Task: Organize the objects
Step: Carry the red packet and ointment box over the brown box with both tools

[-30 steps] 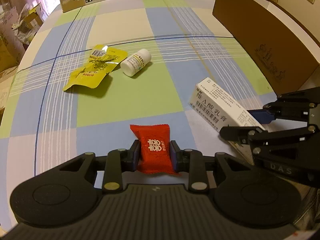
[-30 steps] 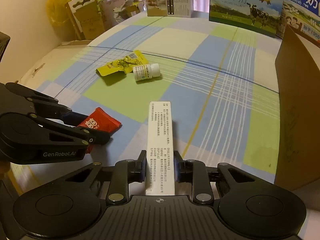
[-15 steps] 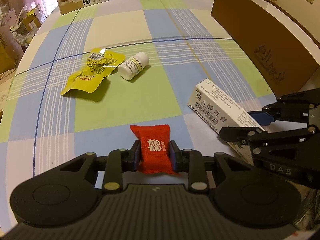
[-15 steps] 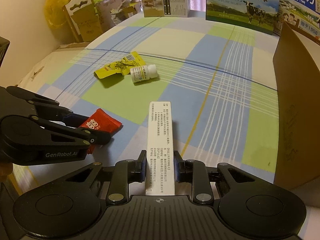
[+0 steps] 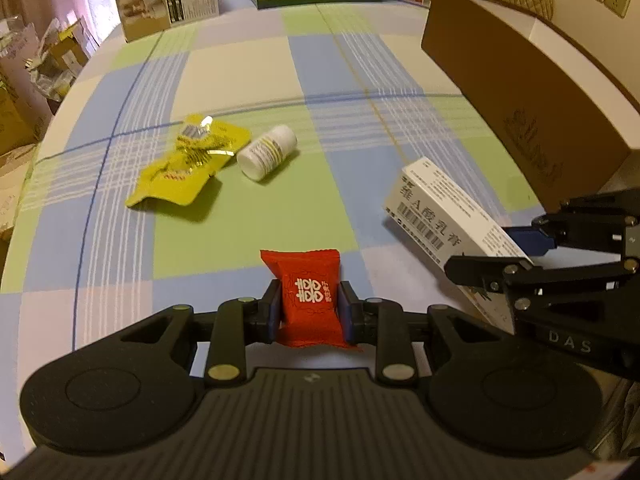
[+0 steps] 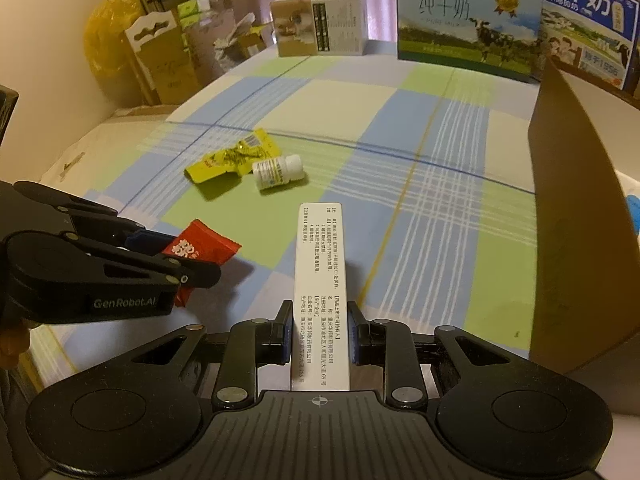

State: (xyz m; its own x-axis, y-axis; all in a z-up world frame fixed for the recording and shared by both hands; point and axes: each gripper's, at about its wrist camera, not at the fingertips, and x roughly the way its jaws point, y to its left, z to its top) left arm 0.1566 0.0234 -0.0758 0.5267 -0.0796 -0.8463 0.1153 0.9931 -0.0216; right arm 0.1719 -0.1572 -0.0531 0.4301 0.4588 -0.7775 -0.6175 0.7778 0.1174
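Sorting looks barely begun: left gripper (image 5: 308,304) clamps the red sachet (image 5: 309,298) and right gripper (image 6: 320,332) clamps the white carton (image 6: 320,280), both held just above the cloth (image 5: 256,216). Yellow pouch (image 5: 188,160) and pill bottle (image 5: 266,152) lie touching mid-cloth, untouched. Cardboard box (image 6: 580,220) at right is probably where everything goes, though its inside is hidden.

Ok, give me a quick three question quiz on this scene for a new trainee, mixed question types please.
1. True or false: the left tool is shut on the red sachet.
2. Which item does the right tool grip?
A. the white bottle
B. the long white box
C. the yellow packet
3. Fill in: on the checked cloth, the white bottle lies on its ____ beside the yellow packet.

Key: 1 true; 2 B; 3 side.
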